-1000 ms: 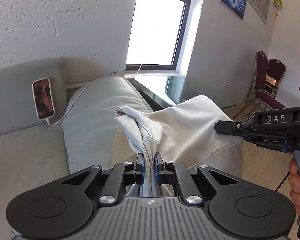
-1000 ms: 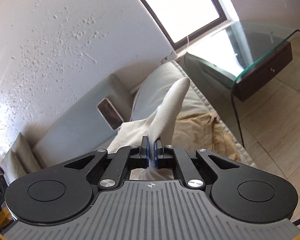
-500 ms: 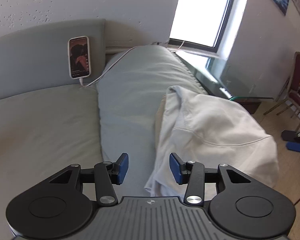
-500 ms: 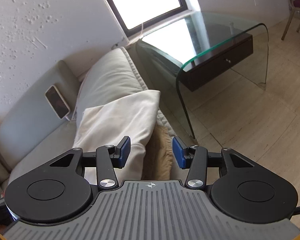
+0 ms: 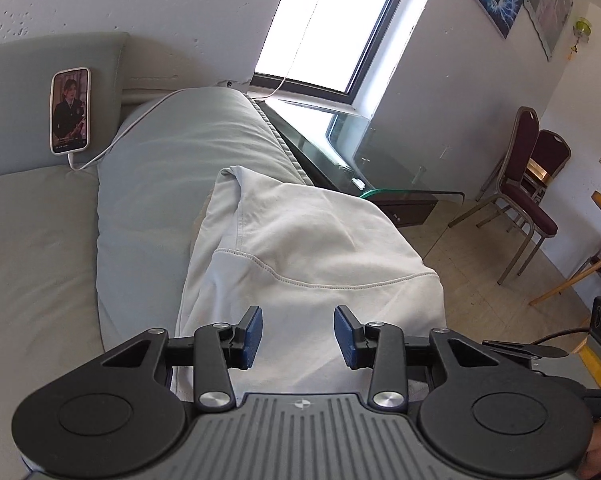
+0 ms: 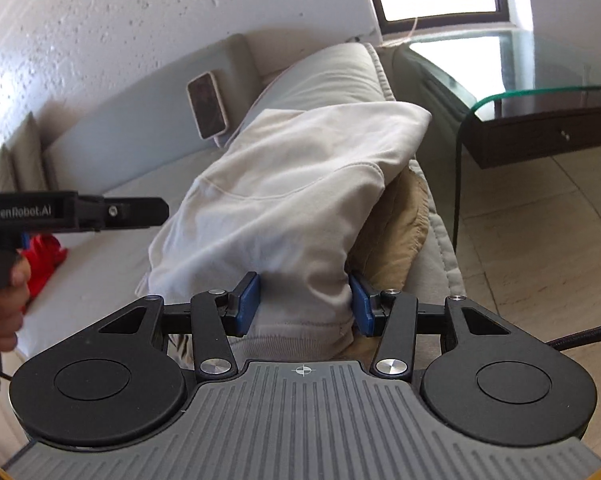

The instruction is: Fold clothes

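Observation:
A cream garment (image 5: 300, 240) lies folded over the grey sofa's armrest (image 5: 180, 152), a stitched seam curving across it. My left gripper (image 5: 299, 336) hovers low over its near part with the jaws apart and closing; cloth lies beneath them and the pads do not press it. In the right wrist view the same garment (image 6: 284, 184) drapes toward me. Its lower hem sits between the blue pads (image 6: 247, 304) of my right gripper (image 6: 303, 305), whose jaws are also closing, with no clear pinch. The left gripper (image 6: 160, 211) shows side-on at the left, held by a hand.
A tan garment (image 6: 400, 220) lies under the cream one on the armrest. A phone (image 5: 70, 110) on a cable leans against the sofa back. Red cloth (image 6: 44, 256) rests on the seat. A glass side table (image 6: 540, 92) stands beside the armrest, chairs (image 5: 528, 200) beyond.
Both grippers let go of the cream garment, opened and sank. The garment, held up and bunched a second ago, now lies draped over the armrest.

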Available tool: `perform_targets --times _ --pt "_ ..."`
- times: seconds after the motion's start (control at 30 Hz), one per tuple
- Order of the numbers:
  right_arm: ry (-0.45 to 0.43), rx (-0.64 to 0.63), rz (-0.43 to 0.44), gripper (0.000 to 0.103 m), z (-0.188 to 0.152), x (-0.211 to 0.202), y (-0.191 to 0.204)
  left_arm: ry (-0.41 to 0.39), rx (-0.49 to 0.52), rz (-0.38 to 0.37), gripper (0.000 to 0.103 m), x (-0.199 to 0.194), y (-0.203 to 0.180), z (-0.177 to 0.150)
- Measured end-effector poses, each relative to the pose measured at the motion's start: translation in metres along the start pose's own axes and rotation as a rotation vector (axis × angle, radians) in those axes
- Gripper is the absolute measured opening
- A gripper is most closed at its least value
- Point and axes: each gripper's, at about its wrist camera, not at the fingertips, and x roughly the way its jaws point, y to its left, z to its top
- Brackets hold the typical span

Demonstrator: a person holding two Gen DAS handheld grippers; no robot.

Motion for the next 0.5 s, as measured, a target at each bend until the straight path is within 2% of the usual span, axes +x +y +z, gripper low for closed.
perform_targets --times 0.03,0.1,0.23,0.27,0.3,0.37,0.4,0.43,0.5 --pt "0.003 0.017 0.005 0.006 0.002 -0.004 0.002 0.000 0.005 0.006 0.037 -0.003 0.000 0.000" --pt "0.002 0.131 0.064 0.006 0.010 -0.021 0.001 0.003 -0.013 0.003 0.037 -0.005 0.003 0.002" --pt "-0.021 0.452 0.212 0.006 0.028 -0.051 -0.014 0.029 -0.062 -0.009 0.037 -0.007 0.008 0.004" --pt "0.008 0.543 0.204 0.007 0.028 -0.054 -0.020 0.043 -0.067 -0.008 0.037 -0.008 0.008 0.003" --pt "0.042 0.613 0.183 0.011 0.025 -0.054 -0.028 0.056 -0.067 -0.005 0.039 -0.009 0.009 0.002" --pt "0.117 0.666 0.114 0.020 0.014 -0.051 -0.040 0.069 -0.063 0.012 0.039 -0.013 0.011 -0.001" --pt "0.175 0.659 0.047 0.041 0.006 -0.048 -0.044 0.070 -0.061 0.017 0.039 -0.015 0.013 -0.002" --pt "0.201 0.646 -0.019 0.048 -0.001 -0.049 -0.046 0.060 -0.061 0.015 0.039 -0.016 0.013 -0.002" --pt "0.153 0.607 -0.121 0.048 -0.008 -0.060 -0.045 0.030 -0.056 0.016 0.039 -0.016 0.011 0.001"
